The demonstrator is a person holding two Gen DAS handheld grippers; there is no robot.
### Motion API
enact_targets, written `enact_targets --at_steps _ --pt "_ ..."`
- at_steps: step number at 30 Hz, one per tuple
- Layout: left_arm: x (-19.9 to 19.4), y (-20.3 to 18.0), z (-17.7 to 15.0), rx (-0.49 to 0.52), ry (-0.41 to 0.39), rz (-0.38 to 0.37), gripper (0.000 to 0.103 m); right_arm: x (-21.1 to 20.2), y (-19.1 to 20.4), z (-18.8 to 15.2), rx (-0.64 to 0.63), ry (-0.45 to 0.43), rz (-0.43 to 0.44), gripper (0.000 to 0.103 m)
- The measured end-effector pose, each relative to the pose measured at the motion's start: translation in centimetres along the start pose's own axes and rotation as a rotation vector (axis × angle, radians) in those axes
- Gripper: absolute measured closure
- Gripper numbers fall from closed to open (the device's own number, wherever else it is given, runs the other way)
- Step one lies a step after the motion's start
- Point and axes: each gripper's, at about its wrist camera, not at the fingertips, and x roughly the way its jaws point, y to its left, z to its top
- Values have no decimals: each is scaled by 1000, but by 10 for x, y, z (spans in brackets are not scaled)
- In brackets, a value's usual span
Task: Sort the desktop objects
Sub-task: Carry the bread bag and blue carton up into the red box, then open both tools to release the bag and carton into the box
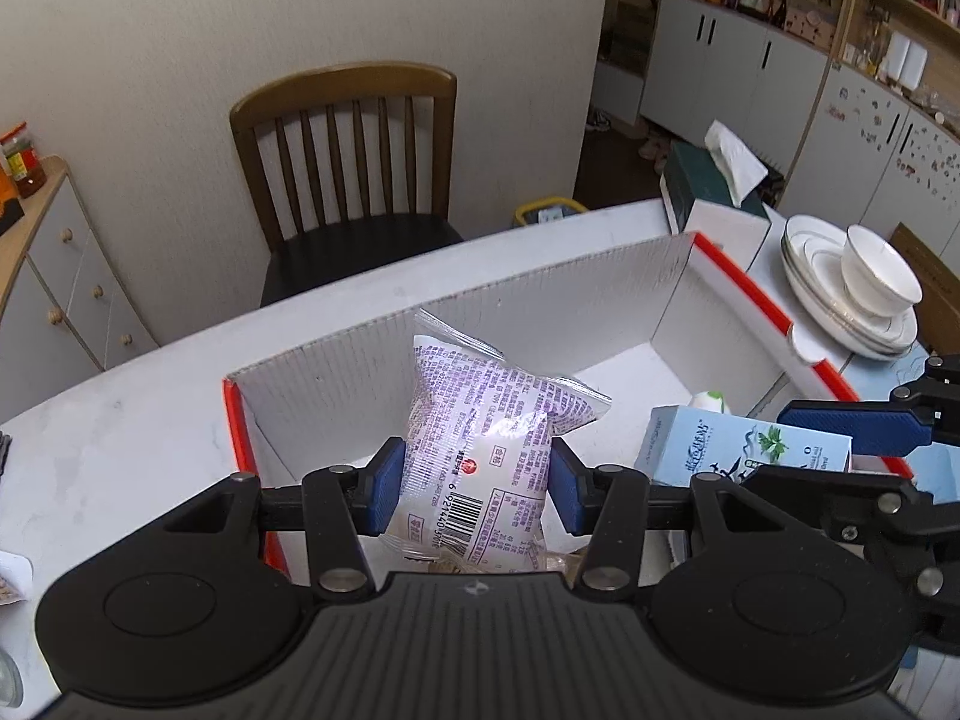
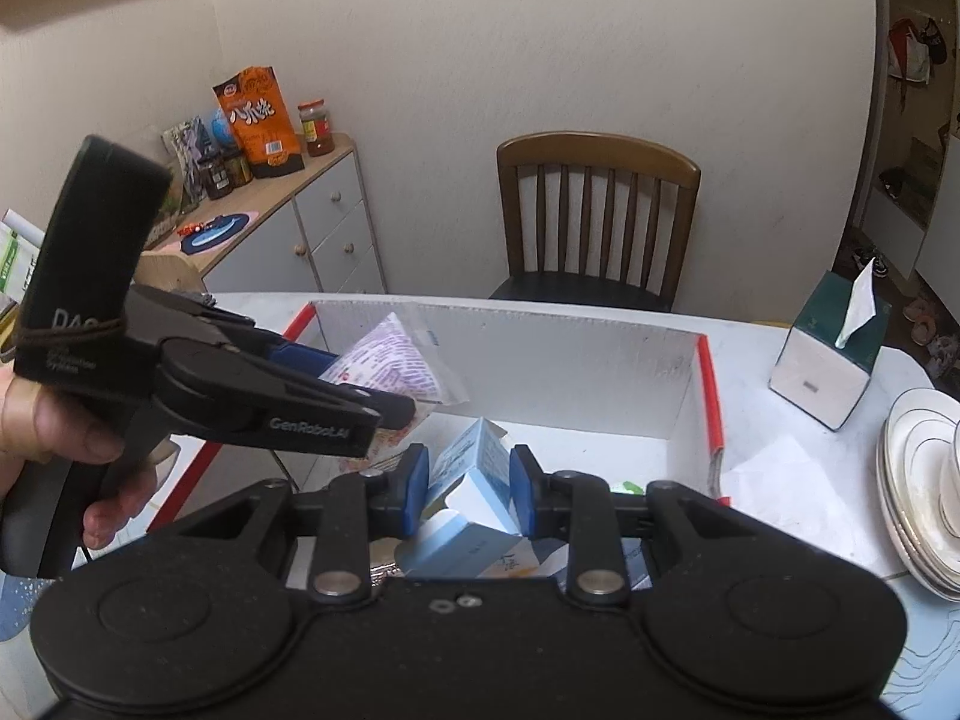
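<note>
Left wrist view, left to right: your left gripper sits at lower centre, its jaws clamped on the snack packet, one blue pad on each side. The packet stands nearly upright over the left half of the open cardboard box on the desk. At right, the light blue carton hangs at the box's near right. A small white and green item lies on the box floor; too small to identify.

Right wrist view: your hand at left grips the left tool's handle. At lower centre, your right gripper has its jaws clamped on the carton, tilted, over the box's near edge. Tissue box and stacked plates stand right of the box.
</note>
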Motion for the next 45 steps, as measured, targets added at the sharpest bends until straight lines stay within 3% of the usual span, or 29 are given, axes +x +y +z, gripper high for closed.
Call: enact_targets --at_steps 15,26,35,37,39,42,45 --pt "26 -5 -7 33 88 -12 54 28 4 -12 -30 79 -14 75" --pt "32 -4 -7 41 109 -16 54 35 3 -21 -22 119 -20 75" --pt "33 -1 -11 23 113 -14 53 35 0 -22 -23 126 -24 69" --pt "30 -1 -12 17 102 -16 53 34 0 -22 -27 127 -20 63" --pt "26 -1 -11 16 86 -14 51 31 1 -23 -34 118 -20 54" --pt "19 -1 -10 14 65 -6 48 25 1 -22 -36 109 -17 54" --pt "11 1 -9 2 44 8 36 17 1 -21 -36 99 -12 53"
